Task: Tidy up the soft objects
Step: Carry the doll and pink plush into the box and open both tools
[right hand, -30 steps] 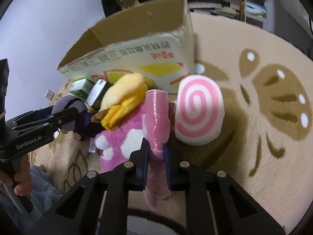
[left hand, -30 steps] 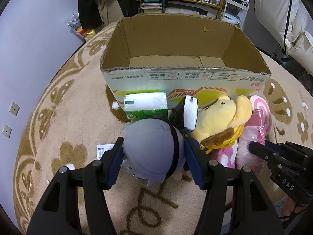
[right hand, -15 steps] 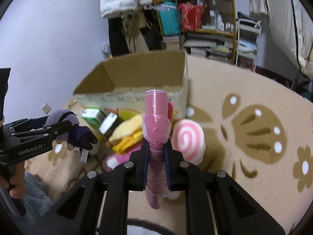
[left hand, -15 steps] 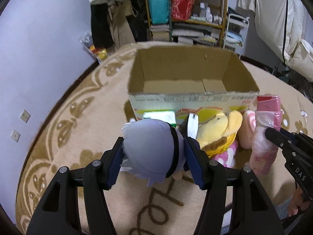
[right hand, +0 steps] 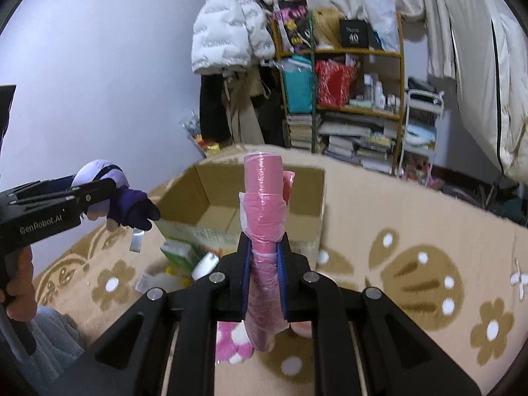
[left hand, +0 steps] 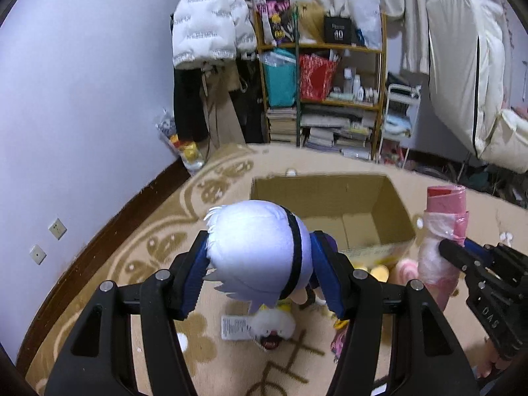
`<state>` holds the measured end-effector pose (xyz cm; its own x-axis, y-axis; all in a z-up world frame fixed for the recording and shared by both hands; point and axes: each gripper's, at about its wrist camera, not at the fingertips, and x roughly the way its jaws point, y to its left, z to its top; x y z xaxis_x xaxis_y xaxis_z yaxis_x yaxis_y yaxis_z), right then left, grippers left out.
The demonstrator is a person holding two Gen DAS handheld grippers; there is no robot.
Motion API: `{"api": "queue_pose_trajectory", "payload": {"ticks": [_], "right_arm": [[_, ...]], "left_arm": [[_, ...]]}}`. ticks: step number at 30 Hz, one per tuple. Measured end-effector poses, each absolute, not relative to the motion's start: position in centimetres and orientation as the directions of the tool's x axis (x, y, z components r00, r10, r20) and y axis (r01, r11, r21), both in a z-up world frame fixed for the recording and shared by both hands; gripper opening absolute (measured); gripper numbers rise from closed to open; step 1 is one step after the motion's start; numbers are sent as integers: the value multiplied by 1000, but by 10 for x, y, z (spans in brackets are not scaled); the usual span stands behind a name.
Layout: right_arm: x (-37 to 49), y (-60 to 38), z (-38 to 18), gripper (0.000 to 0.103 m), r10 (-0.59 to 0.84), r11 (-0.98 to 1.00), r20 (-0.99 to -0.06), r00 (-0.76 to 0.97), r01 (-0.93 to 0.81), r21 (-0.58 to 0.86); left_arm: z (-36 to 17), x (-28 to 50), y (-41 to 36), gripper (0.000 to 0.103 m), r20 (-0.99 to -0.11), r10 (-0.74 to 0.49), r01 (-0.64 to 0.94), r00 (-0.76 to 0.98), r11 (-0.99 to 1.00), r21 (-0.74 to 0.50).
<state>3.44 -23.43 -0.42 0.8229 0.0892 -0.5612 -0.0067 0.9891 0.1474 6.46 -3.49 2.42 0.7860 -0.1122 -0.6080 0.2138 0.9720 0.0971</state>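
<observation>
- The left claw grips a plush doll by its pale lavender head, blue pads pressed on both sides.
- The doll hangs in the air above the carpet, just near of the box; its dark purple body and a white tag dangle below, seen in the right wrist view.
- The right claw is clamped tight on a pink roll wrapped in clear film.
- The roll stands nearly upright, its top rising in front of the box, its lower end hanging below the pads.
- The cardboard box sits open on the beige flowered carpet, far of both claws; the part of its floor in view is bare.
- On the carpet by the box's near wall lie a green packet, a yellow plush, and a pink-and-white plush under the right claw.
- A person's hand holds the left claw's handle at the left edge.
- A cluttered shelf and a white puffer jacket stand at the far wall.
</observation>
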Motion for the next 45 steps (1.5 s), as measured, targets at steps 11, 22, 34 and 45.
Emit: {"api": "queue_pose_trajectory", "payload": {"ticks": [11,22,34,45], "right_arm": [[65,-235,26,15,67,994,-486,872,-17,106],[108,-242,17,15,17,999,-466,885,7,48],[135,-242,-13,16,33,997,-475,879,6,81],[144,-247,-38,16,82,990,-527,846,-11,138]], "left_arm": [[74,93,-42,59,-484,-128,199,866,975,97],[48,127,-46,60,-470,-174,222,865,974,49],[-6,156,-68,60,-565,-173,257,806,964,72],[-31,164,-80,61,-626,-168,287,761,953,93]]}}
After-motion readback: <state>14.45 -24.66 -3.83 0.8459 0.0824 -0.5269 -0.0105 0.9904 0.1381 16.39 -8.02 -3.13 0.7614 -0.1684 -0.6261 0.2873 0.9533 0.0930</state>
